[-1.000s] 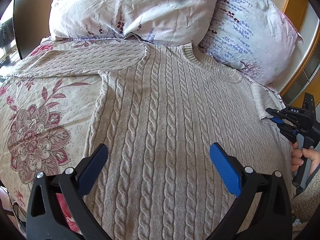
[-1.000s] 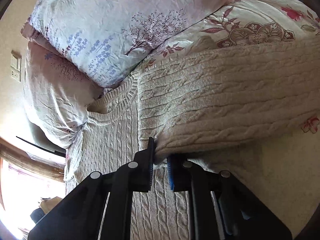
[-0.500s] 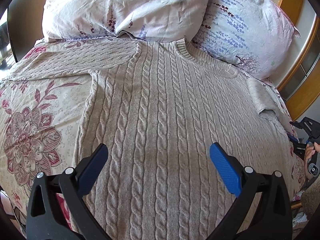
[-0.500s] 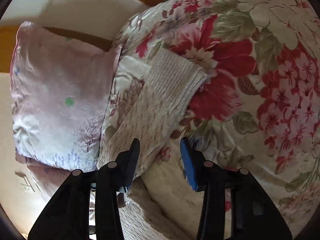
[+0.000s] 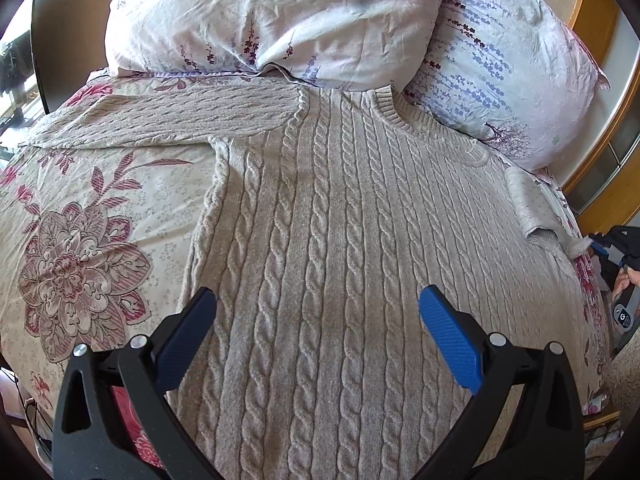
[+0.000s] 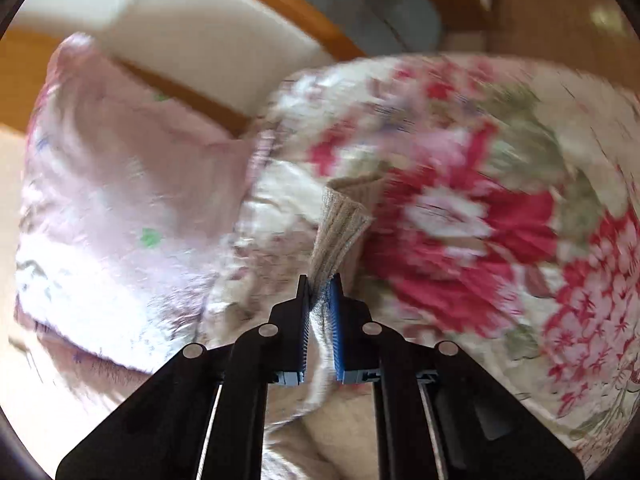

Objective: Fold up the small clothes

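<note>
A beige cable-knit sweater (image 5: 340, 200) lies flat on the bed, collar toward the pillows. One sleeve (image 5: 180, 116) is spread out to the left. My left gripper (image 5: 316, 296) hovers open over the sweater's lower body with nothing between its blue pads. The other sleeve's ribbed cuff (image 5: 540, 220) lies at the right edge of the bed. In the right wrist view my right gripper (image 6: 320, 280) has its jaws closing tight on that cuff (image 6: 344, 216), pads pressing the knit. The same gripper (image 5: 612, 240) shows at the far right of the left wrist view.
Two pale floral pillows (image 5: 280, 12) (image 5: 500, 60) sit at the head of the bed, the left one touching the collar. The flowered bedspread (image 5: 80, 240) covers the mattress. A wooden bed frame (image 5: 592, 20) runs behind. A hand (image 5: 624, 284) holds the right gripper.
The right gripper let go of the folded sleeve, swung out toward the bed's edge, and shut on the ribbed cuff. The left gripper stayed open over the sweater.
</note>
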`<action>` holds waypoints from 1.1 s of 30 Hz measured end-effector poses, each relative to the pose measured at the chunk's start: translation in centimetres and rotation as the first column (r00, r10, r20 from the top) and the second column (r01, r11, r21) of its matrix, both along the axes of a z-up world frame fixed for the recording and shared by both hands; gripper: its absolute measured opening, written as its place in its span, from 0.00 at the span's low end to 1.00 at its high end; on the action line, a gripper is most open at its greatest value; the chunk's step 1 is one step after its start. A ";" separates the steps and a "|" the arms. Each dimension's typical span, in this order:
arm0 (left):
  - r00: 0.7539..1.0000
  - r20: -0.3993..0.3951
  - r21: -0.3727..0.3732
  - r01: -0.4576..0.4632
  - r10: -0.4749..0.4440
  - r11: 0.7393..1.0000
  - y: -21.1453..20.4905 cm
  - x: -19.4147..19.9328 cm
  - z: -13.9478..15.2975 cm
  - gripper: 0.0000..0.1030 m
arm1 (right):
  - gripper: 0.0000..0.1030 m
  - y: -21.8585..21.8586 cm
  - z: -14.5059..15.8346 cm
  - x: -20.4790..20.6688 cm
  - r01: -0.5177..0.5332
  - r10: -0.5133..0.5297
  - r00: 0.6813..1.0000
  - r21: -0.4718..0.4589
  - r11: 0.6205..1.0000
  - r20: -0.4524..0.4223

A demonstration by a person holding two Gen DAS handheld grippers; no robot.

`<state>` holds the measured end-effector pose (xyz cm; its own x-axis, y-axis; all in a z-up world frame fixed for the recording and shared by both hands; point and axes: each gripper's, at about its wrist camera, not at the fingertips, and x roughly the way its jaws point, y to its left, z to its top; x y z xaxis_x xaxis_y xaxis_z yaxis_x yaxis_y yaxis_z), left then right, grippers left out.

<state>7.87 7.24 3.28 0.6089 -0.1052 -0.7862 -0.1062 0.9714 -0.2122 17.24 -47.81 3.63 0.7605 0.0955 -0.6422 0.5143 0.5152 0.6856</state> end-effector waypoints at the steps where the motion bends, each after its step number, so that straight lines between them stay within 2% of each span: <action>1: 1.000 0.001 -0.002 -0.004 0.004 1.000 0.2 0.0 0.0 0.98 | 0.10 1.1 1.2 0.7 -0.042 0.043 0.999 -0.028 0.999 0.031; 3: 1.000 0.004 -0.007 -0.011 0.011 1.000 0.5 0.0 0.0 0.98 | 0.10 3.8 3.5 1.9 -0.131 0.139 0.986 -0.088 0.987 0.092; 6: 1.000 0.008 -0.011 -0.017 0.018 1.000 1.0 0.0 0.1 0.98 | 0.10 8.8 5.8 3.8 -0.273 0.294 0.943 -0.145 0.951 0.153; 10: 1.000 0.015 -0.018 -0.025 0.026 1.000 1.5 -0.1 0.2 0.98 | 0.10 17.0 6.0 6.2 -0.475 0.497 0.850 -0.151 0.867 0.176; 14: 0.999 0.023 -0.021 -0.035 0.035 0.999 2.0 -0.2 0.3 0.98 | 0.10 25.2 3.4 7.2 -0.640 0.652 0.749 -0.128 0.758 0.119; 17: 0.998 0.024 -0.026 -0.052 0.053 0.998 2.7 -0.4 0.3 0.98 | 0.10 31.5 0.1 7.4 -0.751 0.760 0.650 -0.156 0.642 -0.002; 19: 0.997 0.024 -0.030 -0.069 0.069 0.997 3.2 -0.5 0.4 0.98 | 0.10 33.8 -1.8 7.2 -0.788 0.790 0.611 -0.137 0.600 -0.052; 21: 0.996 0.024 -0.033 -0.086 0.087 0.996 3.9 -0.8 0.4 0.98 | 0.10 35.3 -2.9 6.9 -0.808 0.805 0.588 -0.114 0.579 -0.078; 24: 0.994 0.020 -0.039 -0.109 0.109 0.993 4.7 -1.1 0.2 0.98 | 0.10 36.8 -2.8 7.1 -0.821 0.819 0.568 -0.114 0.559 -0.077; 31: 0.991 0.017 -0.034 -0.131 0.132 0.991 5.9 -1.9 0.2 0.98 | 0.10 38.5 -0.3 8.6 -0.803 0.809 0.588 -0.105 0.587 0.024; 33: 0.990 0.015 -0.033 -0.138 0.138 0.990 6.2 -2.0 0.2 0.98 | 0.10 39.6 -0.4 8.9 -0.815 0.821 0.571 -0.129 0.565 -0.003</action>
